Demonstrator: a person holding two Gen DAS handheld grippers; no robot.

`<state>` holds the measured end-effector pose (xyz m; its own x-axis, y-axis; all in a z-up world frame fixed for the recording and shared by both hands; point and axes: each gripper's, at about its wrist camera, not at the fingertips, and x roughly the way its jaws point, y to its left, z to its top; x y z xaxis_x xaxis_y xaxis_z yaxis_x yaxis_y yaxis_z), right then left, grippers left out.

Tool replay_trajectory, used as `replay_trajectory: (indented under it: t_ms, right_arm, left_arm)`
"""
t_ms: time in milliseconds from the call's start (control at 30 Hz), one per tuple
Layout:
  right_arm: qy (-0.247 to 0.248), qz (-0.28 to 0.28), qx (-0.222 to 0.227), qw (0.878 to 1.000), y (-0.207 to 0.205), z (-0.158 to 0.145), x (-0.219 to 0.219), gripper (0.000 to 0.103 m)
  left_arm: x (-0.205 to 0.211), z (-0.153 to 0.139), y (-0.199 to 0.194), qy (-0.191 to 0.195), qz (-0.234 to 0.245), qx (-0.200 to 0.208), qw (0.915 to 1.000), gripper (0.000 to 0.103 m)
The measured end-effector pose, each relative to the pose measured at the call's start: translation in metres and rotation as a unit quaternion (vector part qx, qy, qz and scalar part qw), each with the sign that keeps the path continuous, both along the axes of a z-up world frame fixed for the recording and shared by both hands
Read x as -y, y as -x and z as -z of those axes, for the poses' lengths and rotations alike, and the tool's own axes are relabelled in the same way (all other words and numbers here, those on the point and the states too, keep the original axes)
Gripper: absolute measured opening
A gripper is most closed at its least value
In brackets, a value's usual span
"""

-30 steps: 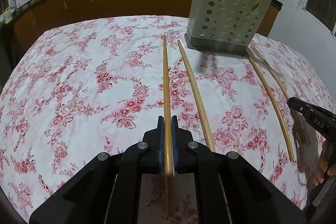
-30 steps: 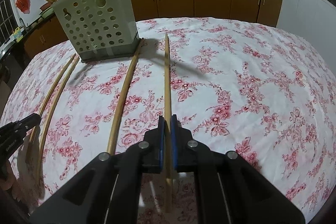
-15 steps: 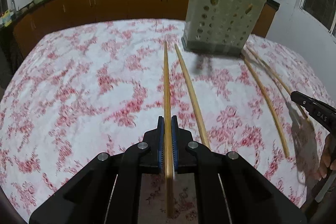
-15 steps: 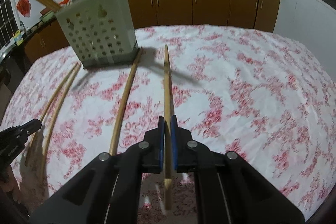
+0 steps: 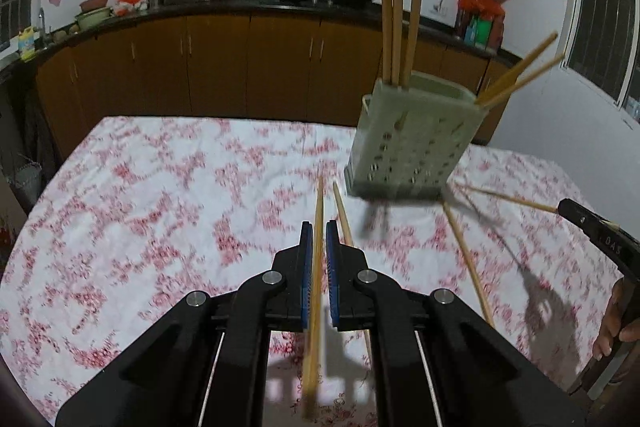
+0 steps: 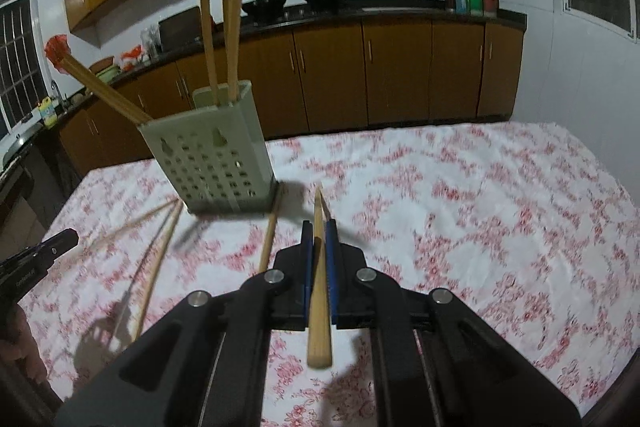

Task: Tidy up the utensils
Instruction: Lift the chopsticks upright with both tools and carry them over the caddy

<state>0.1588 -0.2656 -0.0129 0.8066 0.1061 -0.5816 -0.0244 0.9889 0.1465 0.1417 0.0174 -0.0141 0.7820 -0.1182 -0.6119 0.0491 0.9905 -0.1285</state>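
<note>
My left gripper (image 5: 319, 233) is shut on a bamboo chopstick (image 5: 316, 267), lifted above the floral tablecloth. My right gripper (image 6: 319, 233) is shut on another chopstick (image 6: 319, 279), also lifted. A pale green perforated utensil holder (image 5: 408, 143) stands at the table's far side with several chopsticks upright and leaning in it; it also shows in the right wrist view (image 6: 212, 163). Loose chopsticks lie on the cloth: one beside my left gripper (image 5: 342, 211), one further right (image 5: 468, 267), two at left in the right wrist view (image 6: 156, 267).
The table carries a white cloth with red flowers (image 5: 160, 207). Brown kitchen cabinets (image 5: 240, 67) and a counter with woks stand behind it. The right gripper's side (image 5: 600, 239) shows at the left view's right edge; the left gripper (image 6: 36, 259) shows at the right view's left edge.
Both grippers have lifted and tilted up with their chopsticks, off the cloth. The view now takes in the holder's top and the cabinets.
</note>
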Motion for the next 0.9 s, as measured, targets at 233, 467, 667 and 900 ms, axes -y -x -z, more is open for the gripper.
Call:
replay_trajectory:
  t_ms: [233, 467, 667, 900]
  right_arm:
    - [0.002, 0.0, 0.014, 1.0, 0.002, -0.01, -0.002, 0.008]
    - [-0.002, 0.001, 0.015, 1.0, 0.004, -0.008, -0.002, 0.008]
    - [-0.004, 0.0, 0.008, 1.0, 0.005, -0.004, -0.003, 0.008]
    - [-0.004, -0.002, 0.005, 1.0, 0.006, -0.003, -0.004, 0.008]
  left_arm:
    - [-0.004, -0.015, -0.002, 0.004, -0.005, 0.019, 0.9998, 0.007]
    - [-0.002, -0.001, -0.001, 0.002, 0.013, -0.004, 0.9999, 0.007]
    - [0.005, 0.041, 0.006, 0.003, 0.037, -0.062, 0.9974, 0.007]
    - [0.01, 0.066, 0.012, -0.007, 0.041, -0.094, 0.9947, 0.007]
